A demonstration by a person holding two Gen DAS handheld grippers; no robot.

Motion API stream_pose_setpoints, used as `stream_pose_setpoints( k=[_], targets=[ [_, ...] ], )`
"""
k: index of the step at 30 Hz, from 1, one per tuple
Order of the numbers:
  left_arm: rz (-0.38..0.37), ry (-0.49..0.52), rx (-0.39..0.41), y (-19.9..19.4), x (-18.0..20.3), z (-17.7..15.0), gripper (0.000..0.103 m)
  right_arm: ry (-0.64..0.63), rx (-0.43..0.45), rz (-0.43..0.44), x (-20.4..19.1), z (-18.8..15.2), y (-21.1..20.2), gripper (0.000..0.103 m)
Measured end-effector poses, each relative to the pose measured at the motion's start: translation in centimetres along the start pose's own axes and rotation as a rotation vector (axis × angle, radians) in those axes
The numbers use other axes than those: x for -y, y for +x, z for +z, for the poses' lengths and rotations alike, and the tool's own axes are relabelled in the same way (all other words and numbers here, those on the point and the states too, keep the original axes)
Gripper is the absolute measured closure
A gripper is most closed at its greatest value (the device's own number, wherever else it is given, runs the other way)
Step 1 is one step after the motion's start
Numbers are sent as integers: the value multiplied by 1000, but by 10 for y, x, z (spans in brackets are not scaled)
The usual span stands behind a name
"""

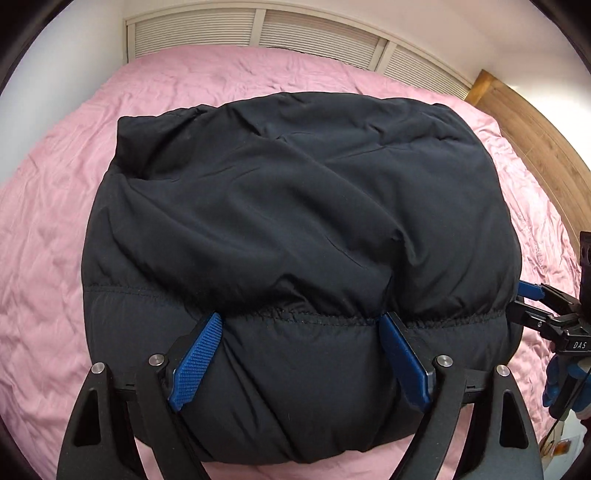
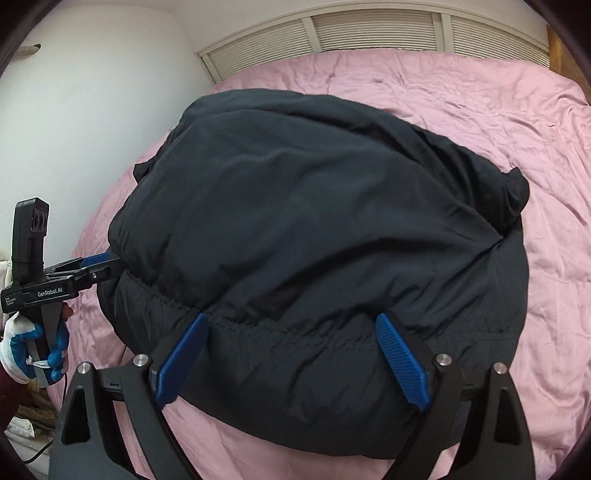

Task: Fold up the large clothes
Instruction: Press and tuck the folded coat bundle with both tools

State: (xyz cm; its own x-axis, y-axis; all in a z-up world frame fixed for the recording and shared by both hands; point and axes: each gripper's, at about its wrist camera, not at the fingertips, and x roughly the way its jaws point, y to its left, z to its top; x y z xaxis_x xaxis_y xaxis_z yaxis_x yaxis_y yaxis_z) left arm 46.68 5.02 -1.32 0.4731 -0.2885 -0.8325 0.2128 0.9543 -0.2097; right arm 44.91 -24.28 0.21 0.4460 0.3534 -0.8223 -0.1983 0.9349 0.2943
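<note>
A dark navy puffer jacket (image 1: 295, 221) lies folded into a thick bundle on the pink bed; it also shows in the right wrist view (image 2: 314, 229). My left gripper (image 1: 301, 321) stands wide open, its blue fingers (image 1: 197, 360) pressed against the bundle's near folded edge by a stitched seam. My right gripper (image 2: 291, 321) is likewise wide open against the near edge, fingers (image 2: 400, 360) astride the padding. Each gripper shows from the side in the other view, the right one (image 1: 528, 295) and the left one (image 2: 99, 266), both at the bundle's ends.
A pink wrinkled sheet (image 1: 55, 221) covers the bed around the jacket. A white slatted panel (image 1: 258, 33) runs behind the bed. A wooden board (image 1: 535, 122) is at the far right. A white wall (image 2: 92, 92) is on the left.
</note>
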Motion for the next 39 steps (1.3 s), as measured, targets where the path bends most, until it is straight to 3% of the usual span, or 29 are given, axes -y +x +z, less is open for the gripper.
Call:
stream_pose_setpoints(
  k=[4,11,17,23,29,34,39],
  targets=[
    [28,14,12,29,-5,29,8,-17,11,-10,7,16,29,10],
    [107,50,6,76,-11,101,5,13,42,-33,39,74,66,7],
    [166,17,-30,116,-21,144,1,79,13,-70,70,112,101,6],
    [167,-37,-110,157,-37,168,1,131,-70,-100,95,149,144,1],
    [173,-52,-154,186,-39,160,0,139,-159,-135,108,154,190,0],
    [190,-40,-159,177,-35,158,0,124,-159,-159,105,148,197,0],
    [145,-3,-68,128,-23,170,3,90,-81,-134,82,166,149,0]
  ],
)
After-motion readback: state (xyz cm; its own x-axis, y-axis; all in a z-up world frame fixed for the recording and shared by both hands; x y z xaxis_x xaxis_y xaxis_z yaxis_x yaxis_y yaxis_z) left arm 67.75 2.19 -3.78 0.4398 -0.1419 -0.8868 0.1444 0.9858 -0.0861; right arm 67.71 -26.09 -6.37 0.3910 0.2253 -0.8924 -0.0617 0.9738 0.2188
